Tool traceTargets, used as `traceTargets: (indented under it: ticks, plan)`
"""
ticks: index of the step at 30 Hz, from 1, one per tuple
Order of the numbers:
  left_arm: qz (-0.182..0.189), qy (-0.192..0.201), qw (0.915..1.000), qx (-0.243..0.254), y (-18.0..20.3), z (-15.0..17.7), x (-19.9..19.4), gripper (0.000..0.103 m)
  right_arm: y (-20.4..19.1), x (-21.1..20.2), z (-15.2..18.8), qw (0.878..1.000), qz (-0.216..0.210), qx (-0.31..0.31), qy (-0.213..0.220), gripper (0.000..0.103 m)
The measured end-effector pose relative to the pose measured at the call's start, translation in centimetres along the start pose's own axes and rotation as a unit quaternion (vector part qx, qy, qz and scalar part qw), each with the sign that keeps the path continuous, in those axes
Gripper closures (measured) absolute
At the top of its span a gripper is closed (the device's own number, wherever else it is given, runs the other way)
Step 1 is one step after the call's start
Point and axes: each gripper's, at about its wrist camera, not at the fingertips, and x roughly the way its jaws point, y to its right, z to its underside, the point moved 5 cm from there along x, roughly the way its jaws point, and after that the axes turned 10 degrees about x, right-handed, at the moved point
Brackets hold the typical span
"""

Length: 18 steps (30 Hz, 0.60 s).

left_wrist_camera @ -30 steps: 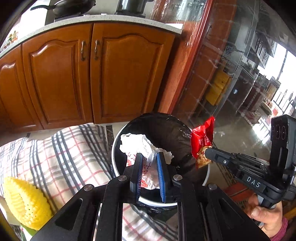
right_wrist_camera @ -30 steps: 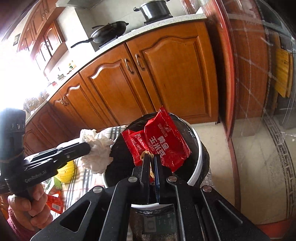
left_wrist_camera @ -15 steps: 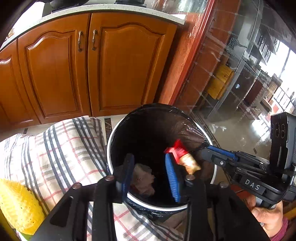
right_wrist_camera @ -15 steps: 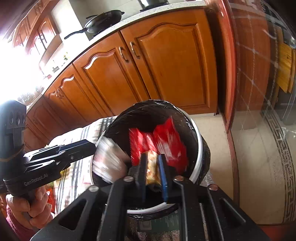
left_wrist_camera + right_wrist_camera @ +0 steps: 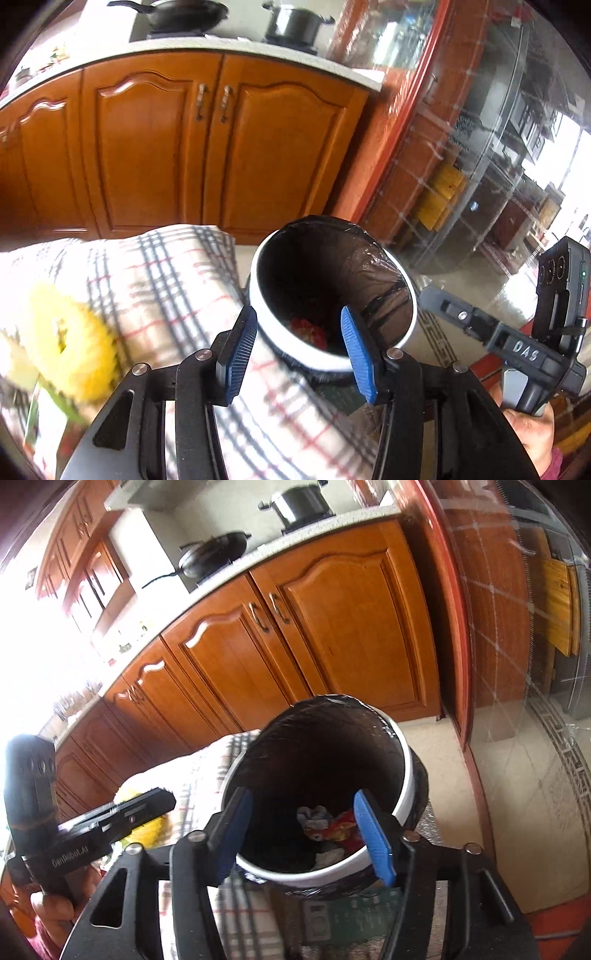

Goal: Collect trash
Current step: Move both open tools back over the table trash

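Trash at bottom of bin: a red snack wrapper (image 5: pixel 341 829) and crumpled white tissue (image 5: pixel 314 818) lie side by side inside the white-rimmed bin (image 5: pixel 404 771), lined w/ a black bag. Right claw (image 5: pixel 308 836) hangs over the bin's near rim, blue pads spread and opening wider, nothing btwn them. Left claw (image 5: pixel 299 354) also hovers at the near rim, pads apart and opening, empty; through its gap the red wrapper shows deep in the bin. Bin stands just beside a desk covered w/ a plaid cloth (image 5: pixel 177 280); a yellow object (image 5: pixel 74 343), blurred, sits on the cloth at left. Behind: wooden kitchen cabinets (image 5: pixel 207 147), a black pan (image 5: pixel 214 552) and a steel pot (image 5: pixel 301 502) on the counter.
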Motion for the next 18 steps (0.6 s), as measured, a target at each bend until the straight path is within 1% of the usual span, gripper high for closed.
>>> traceTargets:
  ticks: [2, 8, 12, 15, 18]
  plan:
    - [-0.006, 0.007, 0.9999, -0.005, -0.3, 1.3, -1.5, 0.056, -0.6, -0.8, 0.7, 1.0, -0.013, 0.009, 0.014, 0.033]
    - [-0.028, 0.024, 0.9991, -0.02, -1.1, 5.2, -6.6, 0.056, -2.8, -2.6, 3.1, 0.999, -0.039, 0.015, 0.034, 0.031]
    - [-0.043, 0.033, 0.9981, -0.028, -1.4, 7.4, -10.1, 0.055, -4.0, -3.5, 4.6, 0.998, -0.051, 0.012, 0.03, 0.03]
    - [-0.049, 0.037, 0.9975, -0.035, -1.8, 8.7, -12.3, 0.055, -5.0, -3.9, 5.9, 0.998, -0.06, 0.009, 0.022, 0.03]
    - [-0.064, 0.04, 0.9964, -0.037, -2.0, 10.2, -14.8, 0.055, -6.0, -4.1, 6.9, 0.998, -0.066, 0.003, 0.013, 0.029]
